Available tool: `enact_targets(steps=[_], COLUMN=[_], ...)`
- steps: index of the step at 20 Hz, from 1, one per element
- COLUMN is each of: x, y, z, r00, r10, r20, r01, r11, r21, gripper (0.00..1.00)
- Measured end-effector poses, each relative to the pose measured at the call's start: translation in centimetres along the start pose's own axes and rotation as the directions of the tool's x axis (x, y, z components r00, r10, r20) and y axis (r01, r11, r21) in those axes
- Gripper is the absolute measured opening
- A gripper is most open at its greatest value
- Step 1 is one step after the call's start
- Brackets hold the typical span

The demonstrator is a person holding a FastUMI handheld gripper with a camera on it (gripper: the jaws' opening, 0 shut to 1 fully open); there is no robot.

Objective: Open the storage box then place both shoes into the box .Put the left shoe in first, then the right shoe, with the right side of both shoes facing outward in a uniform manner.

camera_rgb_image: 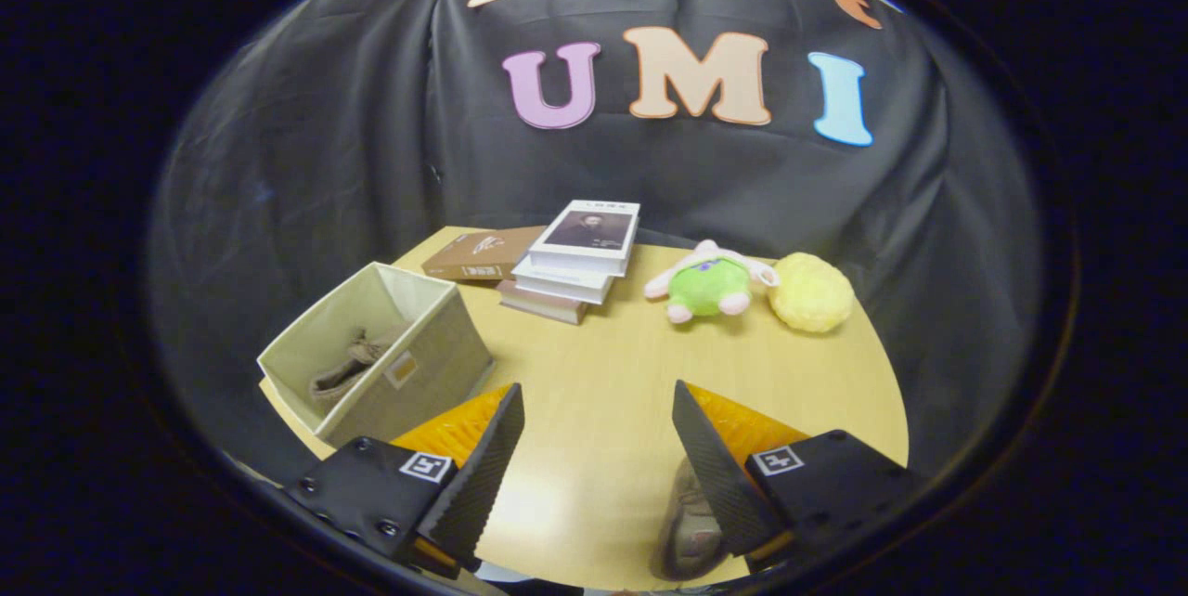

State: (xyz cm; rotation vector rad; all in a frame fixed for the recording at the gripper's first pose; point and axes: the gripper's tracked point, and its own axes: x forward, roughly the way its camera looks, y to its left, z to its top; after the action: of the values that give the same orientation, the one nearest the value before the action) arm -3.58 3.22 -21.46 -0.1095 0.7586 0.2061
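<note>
The storage box (376,355), a beige fabric bin, sits at the near left corner of the wooden surface (631,364), open at the top and turned so its mouth faces the fingers, which leaves the inside easy to reach. One shoe (348,364) already lies inside it on the bottom, so, judging by the task order, this would be the left one; which way its side faces is hard to tell. The second shoe (691,526) rests on the surface close below the gripper (599,447), partly hidden behind the right finger, apart from the box and off to its right. It looks to be the one next to lift.

The fingers are spread wide with bare surface between them, pinching nothing, a stance that suits coming down around the near shoe.

Further back stand a stack of books (571,257), with a brown book (483,254) just beside it, then a green plush toy (710,285) touching a yellow fluffy ball (810,292), all well clear of the work.
</note>
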Motion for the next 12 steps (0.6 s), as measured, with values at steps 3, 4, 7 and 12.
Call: enact_targets(steps=[3, 4, 7, 12], x=[-0.3, -0.5, -0.7, -1.0], y=[-3.0, -4.1, -7.1, -11.1], z=[-1.6, -2.2, -4.6, -9.5], r00=[0.999, 0.998, 0.993, 0.974], r10=[-0.032, -0.043, -0.074, -0.093], r20=[-0.028, -0.042, -0.096, -0.207], r01=[0.032, 0.044, 0.077, 0.102], r11=[0.999, 0.999, 0.997, 0.994], r21=[0.013, 0.016, 0.023, 0.031], gripper=[1.0, 1.0, 1.0, 1.0])
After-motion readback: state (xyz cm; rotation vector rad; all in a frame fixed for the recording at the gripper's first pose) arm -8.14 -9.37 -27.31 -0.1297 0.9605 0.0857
